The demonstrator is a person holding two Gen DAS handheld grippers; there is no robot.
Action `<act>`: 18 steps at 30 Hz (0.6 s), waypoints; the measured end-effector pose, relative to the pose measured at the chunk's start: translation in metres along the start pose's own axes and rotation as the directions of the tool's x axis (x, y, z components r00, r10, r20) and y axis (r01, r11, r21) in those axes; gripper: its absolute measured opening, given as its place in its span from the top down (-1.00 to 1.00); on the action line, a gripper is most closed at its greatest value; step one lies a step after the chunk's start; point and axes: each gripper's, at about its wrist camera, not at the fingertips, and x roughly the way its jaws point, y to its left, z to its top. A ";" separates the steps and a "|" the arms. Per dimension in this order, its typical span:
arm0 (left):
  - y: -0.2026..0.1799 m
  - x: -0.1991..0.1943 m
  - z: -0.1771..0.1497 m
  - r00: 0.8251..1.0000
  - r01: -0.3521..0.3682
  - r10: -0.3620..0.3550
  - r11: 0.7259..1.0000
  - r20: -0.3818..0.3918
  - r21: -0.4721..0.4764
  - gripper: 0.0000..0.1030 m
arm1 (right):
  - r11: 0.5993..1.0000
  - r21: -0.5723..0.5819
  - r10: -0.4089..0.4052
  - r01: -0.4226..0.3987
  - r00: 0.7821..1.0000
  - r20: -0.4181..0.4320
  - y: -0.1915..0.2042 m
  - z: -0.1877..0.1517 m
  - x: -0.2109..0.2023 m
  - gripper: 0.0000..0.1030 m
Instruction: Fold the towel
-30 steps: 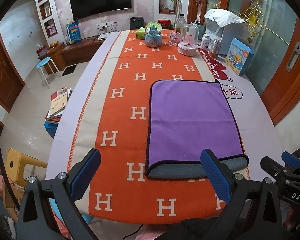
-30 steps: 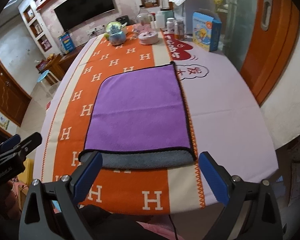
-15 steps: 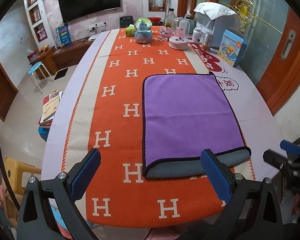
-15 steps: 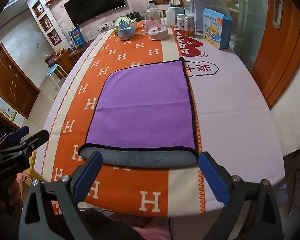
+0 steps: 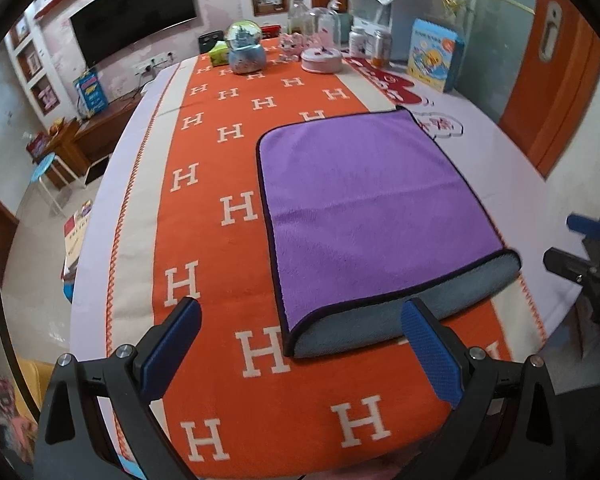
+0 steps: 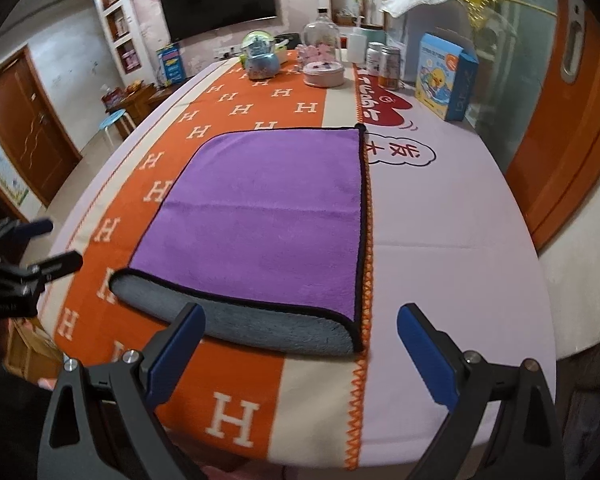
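Note:
A purple towel (image 5: pixel 364 204) with a black hem lies folded flat on the orange runner; its grey underside shows along the near fold (image 5: pixel 400 316). It also shows in the right wrist view (image 6: pixel 268 220). My left gripper (image 5: pixel 300 344) is open and empty, hovering over the towel's near left corner. My right gripper (image 6: pixel 300 344) is open and empty, over the near right corner. Each gripper shows at the edge of the other's view (image 5: pixel 588 264) (image 6: pixel 24 264).
The orange H-pattern runner (image 5: pixel 220 216) covers a lilac-clothed table (image 6: pixel 452 216). At the far end stand a snow globe (image 5: pixel 246 52), a pink round box (image 5: pixel 322 60), jars (image 6: pixel 388 68) and a blue box (image 5: pixel 434 56). A blue stool (image 5: pixel 46 172) stands on the floor left.
Both grippers have swung and moved closer to the towel's near edge, the left view turning right, the right view turning left. The towel has not moved. Both stay open.

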 end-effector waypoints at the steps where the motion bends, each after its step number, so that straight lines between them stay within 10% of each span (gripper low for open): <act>1: 0.000 0.004 0.000 1.000 0.001 -0.001 1.000 -0.005 0.004 -0.93 | 1.000 -0.009 0.003 -0.003 1.000 0.003 0.000 -0.002 0.002 -0.89; 18: 0.011 0.071 -0.011 0.991 0.049 -0.046 0.999 -0.129 0.016 -0.93 | 0.996 -0.072 0.042 -0.044 0.998 -0.036 -0.018 -0.036 0.053 -0.59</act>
